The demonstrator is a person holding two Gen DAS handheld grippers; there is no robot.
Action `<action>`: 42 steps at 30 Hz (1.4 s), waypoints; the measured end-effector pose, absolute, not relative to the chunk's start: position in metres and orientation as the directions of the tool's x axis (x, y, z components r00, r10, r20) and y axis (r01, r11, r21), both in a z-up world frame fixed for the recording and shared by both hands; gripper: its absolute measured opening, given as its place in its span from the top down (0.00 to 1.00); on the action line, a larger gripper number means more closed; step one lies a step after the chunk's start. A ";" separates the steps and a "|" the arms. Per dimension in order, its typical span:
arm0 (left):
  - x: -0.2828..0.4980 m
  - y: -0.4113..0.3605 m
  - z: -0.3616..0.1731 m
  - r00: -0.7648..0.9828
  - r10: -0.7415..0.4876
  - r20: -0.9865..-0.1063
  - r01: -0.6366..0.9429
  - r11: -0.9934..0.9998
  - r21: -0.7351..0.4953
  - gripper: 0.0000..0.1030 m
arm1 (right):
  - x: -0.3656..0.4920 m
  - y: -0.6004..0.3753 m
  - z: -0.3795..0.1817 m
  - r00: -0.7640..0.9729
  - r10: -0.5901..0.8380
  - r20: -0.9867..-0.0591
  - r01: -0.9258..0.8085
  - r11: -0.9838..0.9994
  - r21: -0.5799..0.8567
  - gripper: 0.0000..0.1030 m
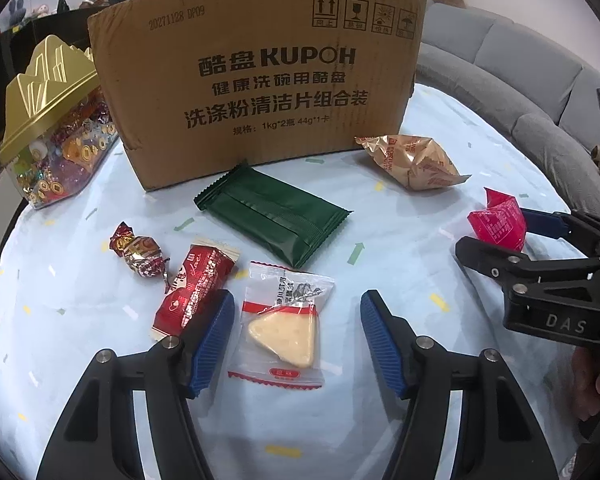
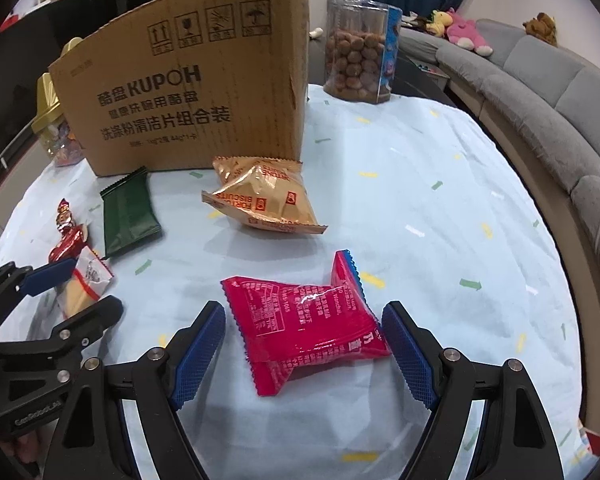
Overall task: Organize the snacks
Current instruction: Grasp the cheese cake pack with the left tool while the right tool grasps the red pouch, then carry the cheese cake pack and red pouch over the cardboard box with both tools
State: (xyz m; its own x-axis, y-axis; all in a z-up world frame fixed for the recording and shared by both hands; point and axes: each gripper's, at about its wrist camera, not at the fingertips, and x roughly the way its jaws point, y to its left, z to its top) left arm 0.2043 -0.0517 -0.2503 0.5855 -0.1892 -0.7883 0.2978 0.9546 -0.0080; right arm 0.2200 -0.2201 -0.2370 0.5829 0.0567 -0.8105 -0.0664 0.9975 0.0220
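Observation:
A clear packet with a pale triangular snack (image 1: 284,328) lies on the light blue cloth between the blue pads of my left gripper (image 1: 298,320), which is open; neither pad presses on it. A pink packet (image 2: 304,320) lies flat between the pads of my right gripper (image 2: 304,328), also open, with the pads close beside its edges. The right gripper (image 1: 496,240) shows at the right of the left wrist view, around the pink packet (image 1: 498,222). A red packet (image 1: 196,288), a foil candy (image 1: 140,252), a dark green packet (image 1: 276,216) and a gold biscuit bag (image 1: 416,160) lie around.
A tall cardboard box (image 1: 260,76) stands at the back of the table. A gold-lidded candy container (image 1: 56,132) is to its left and a clear tub of brown balls (image 2: 358,52) to its right. A grey sofa (image 2: 560,100) curves round the right side.

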 end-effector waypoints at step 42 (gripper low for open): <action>0.182 -0.049 -0.170 0.670 -0.135 -0.730 0.208 0.978 0.010 0.65 | 0.192 -0.212 -0.163 0.677 0.069 -0.732 -0.077 0.997 0.022 0.51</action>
State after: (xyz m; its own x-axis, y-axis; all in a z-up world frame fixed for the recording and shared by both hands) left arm 0.1824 -0.0492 -0.1700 0.6704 -0.1355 -0.7296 0.2084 0.9780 0.0098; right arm 0.1918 -0.2121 -0.1630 0.6775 0.0687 -0.7323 -0.0770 0.9968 0.0223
